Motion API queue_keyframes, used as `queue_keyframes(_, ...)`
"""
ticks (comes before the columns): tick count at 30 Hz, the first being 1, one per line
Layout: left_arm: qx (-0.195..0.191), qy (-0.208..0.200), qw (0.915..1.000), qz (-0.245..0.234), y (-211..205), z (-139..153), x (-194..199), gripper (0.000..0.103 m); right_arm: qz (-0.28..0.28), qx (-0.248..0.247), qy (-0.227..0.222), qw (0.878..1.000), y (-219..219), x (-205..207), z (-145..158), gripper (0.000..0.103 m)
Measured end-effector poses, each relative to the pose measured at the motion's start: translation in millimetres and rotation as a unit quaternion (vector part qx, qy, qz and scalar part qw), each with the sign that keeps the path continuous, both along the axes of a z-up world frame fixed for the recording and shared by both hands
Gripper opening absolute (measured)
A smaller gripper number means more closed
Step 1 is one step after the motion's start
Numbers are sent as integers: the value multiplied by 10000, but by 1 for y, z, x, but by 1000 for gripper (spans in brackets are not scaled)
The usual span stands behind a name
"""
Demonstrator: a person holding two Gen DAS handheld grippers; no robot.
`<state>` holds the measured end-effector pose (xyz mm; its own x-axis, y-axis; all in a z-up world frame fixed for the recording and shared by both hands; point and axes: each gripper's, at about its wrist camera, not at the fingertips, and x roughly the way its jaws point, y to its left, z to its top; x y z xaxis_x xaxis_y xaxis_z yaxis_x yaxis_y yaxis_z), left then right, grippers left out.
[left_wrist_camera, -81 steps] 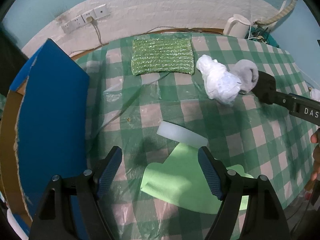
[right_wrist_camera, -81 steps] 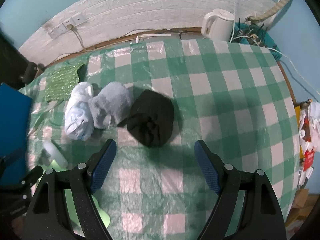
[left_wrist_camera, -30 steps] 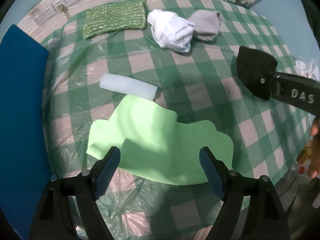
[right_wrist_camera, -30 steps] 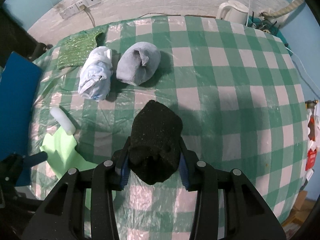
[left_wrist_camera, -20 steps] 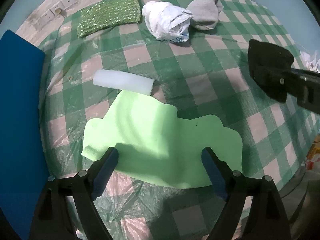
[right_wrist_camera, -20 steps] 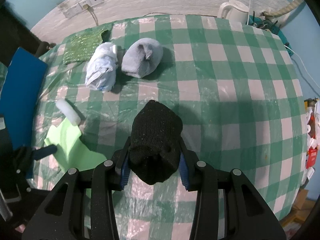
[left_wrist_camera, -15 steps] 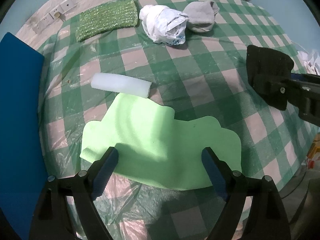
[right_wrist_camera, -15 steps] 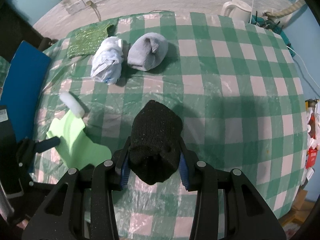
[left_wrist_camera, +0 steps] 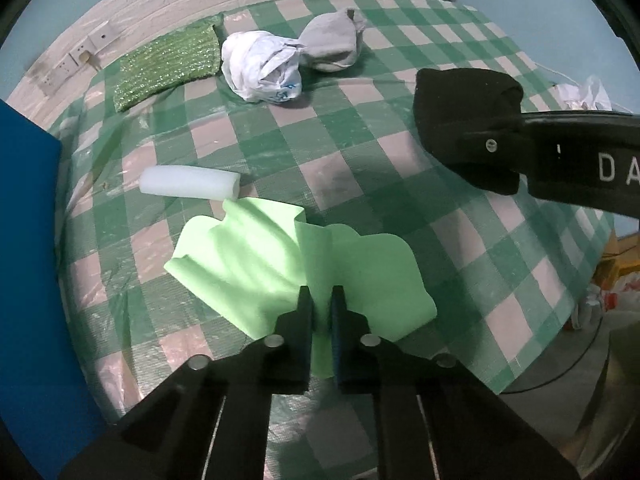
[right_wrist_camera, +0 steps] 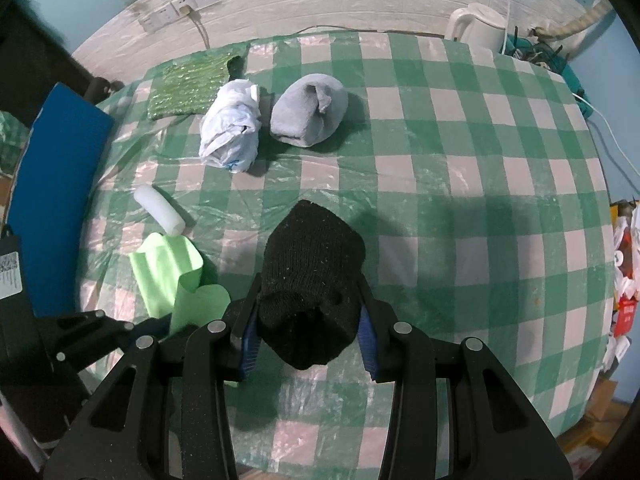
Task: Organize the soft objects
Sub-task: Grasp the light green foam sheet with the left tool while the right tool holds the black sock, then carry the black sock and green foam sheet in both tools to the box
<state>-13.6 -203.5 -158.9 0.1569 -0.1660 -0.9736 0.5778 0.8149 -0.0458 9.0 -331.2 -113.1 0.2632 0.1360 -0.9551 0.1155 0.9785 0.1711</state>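
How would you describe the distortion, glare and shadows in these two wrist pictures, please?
Left wrist view: strong fisheye bending with dark corners; the clear plastic over the checked tablecloth shows soft sheen, and the green cloth has shaded folds. Right wrist view: the same curved edges; the black sock is too dark for much detail, and a broad shadow falls on the tablecloth to its right.

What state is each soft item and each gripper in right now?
Left gripper: shut, pinching a raised fold of the light green cloth.
Right gripper: shut on the black rolled sock, held above the table.
Grey rolled sock: lying loose on the checked tablecloth.
White plastic bag: crumpled, lying beside the grey sock.
White foam roll: lying on its side.
Green knitted cloth: lying flat.
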Motion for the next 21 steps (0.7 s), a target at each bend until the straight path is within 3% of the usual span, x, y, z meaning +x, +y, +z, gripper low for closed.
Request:
queue_keyframes(6,-89,29,10000,34,4,3,0,4,-9,3,-25,10000,0,-1,2,40)
queue_keyframes(7,-119,29,9999,38,14,4,18,4,-7,7,-33,10000,1,-1,2,39)
queue_keyframes(10,-183,-24,9998,47,15,14,20,3,26,15,-61,10000,3,-1,4,40)
queue_keyframes(21,-208,-524,9983,140,24,48,33,4,267,13,-283,9992,17,-6,28,40)
